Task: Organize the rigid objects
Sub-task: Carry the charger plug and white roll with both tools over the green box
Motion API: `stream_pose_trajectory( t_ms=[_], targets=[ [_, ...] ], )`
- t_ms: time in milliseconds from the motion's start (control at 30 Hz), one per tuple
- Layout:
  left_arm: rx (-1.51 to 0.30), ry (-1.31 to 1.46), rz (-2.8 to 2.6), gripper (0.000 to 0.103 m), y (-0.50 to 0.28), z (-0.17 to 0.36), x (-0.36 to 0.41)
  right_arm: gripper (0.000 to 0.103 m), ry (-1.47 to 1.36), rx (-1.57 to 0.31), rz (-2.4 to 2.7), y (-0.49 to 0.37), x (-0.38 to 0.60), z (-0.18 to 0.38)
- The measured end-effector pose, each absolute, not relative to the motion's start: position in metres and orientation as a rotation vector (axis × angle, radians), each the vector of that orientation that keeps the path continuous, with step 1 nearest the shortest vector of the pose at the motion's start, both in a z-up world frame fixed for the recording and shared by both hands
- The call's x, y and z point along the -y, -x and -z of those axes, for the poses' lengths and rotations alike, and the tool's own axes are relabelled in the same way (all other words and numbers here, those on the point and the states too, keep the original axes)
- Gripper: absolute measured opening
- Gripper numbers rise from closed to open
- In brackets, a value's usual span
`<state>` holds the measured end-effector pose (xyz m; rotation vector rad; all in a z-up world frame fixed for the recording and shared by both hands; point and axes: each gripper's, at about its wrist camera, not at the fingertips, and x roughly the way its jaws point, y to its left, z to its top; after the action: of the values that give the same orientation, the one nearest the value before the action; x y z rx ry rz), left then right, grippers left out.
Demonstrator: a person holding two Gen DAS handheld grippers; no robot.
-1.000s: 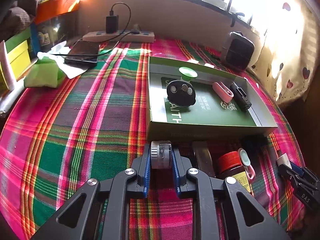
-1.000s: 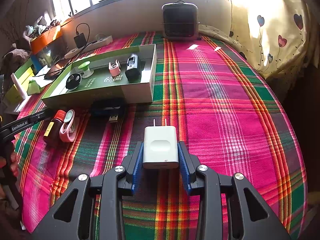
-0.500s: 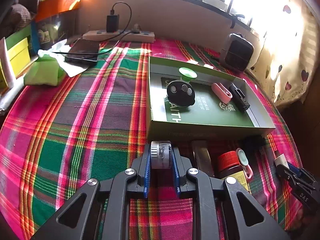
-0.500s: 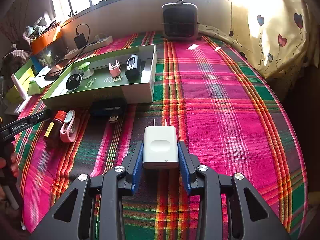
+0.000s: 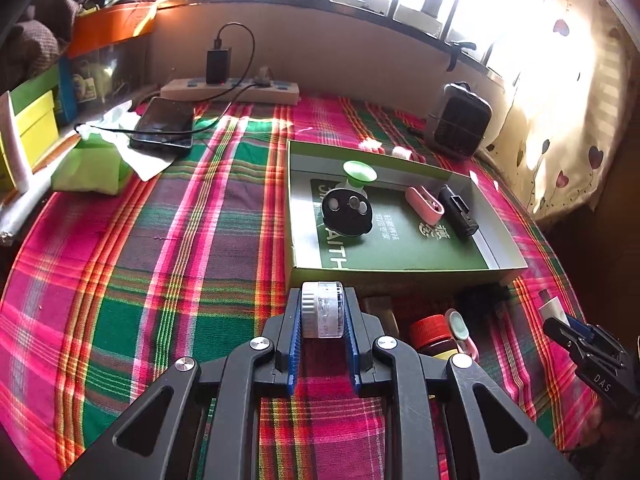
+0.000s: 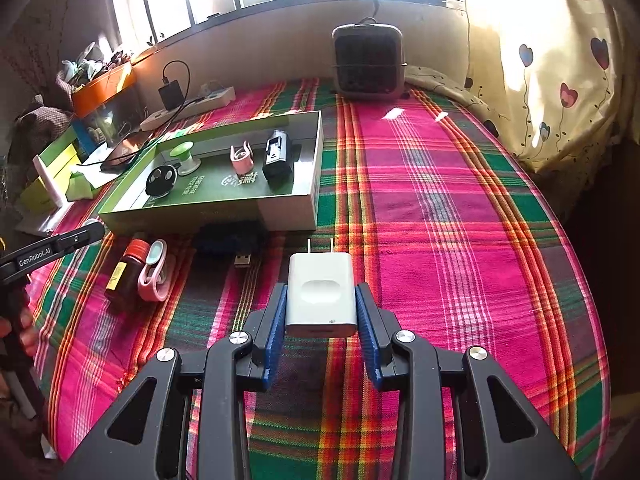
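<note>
Left gripper (image 5: pixel 322 312) is clenched on a small clear cylinder with a ribbed white cap (image 5: pixel 322 309), pinched between the blue pads and held just in front of the near wall of the green box (image 5: pixel 394 271). Right gripper (image 6: pixel 320 305) is clamped on a white wall charger (image 6: pixel 321 294), prongs pointing forward, held over the plaid cloth (image 6: pixel 460 208) a short way in front of the box's near right corner.

Inside the green box: a black round disc with metal dots (image 5: pixel 347 212), a green-topped spool (image 5: pixel 359 172) behind it, a pink clip (image 5: pixel 424 205) and a black rectangular device (image 5: pixel 458 211) side by side towards the right.

Loose on the cloth in front of the box: a brown bottle with red cap (image 6: pixel 126 270) lying on its side, touching a pink-and-mint clip (image 6: pixel 154 274); a dark USB device (image 6: pixel 236 244) with its metal plug showing, close against the box wall.

Background: power strip (image 5: pixel 230 90) with a black adapter plugged in, a phone (image 5: pixel 164 128) on a cable, a small dark heater-like unit (image 6: pixel 368 62) by the window, a green tissue pack (image 5: pixel 90 170).
</note>
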<state>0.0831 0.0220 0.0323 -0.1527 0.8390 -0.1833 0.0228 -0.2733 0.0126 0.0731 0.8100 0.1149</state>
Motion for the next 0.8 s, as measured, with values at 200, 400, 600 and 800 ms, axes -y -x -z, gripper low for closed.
stream_pose_trajectory(
  t_ms=[200,400,600,800],
  targets=[
    [-0.823,0.159,0.206,0.018,-0.089,-0.041,-0.018,0.035,-0.065,-0.777,-0.146,-0.030,0.267,-0.028],
    [-0.815,0.156,0.246,0.018,-0.099,-0.048,-0.009,0.035,-0.059,-0.755,-0.187,-0.045,0.255,-0.039],
    [-0.813,0.151,0.258,0.018,-0.110,-0.051,-0.005,0.035,-0.056,-0.750,-0.208,-0.066,0.247,-0.046],
    [-0.825,0.151,0.272,0.018,-0.124,-0.051,-0.002,0.035,-0.058,-0.760,-0.220,-0.086,0.241,-0.045]
  ],
)
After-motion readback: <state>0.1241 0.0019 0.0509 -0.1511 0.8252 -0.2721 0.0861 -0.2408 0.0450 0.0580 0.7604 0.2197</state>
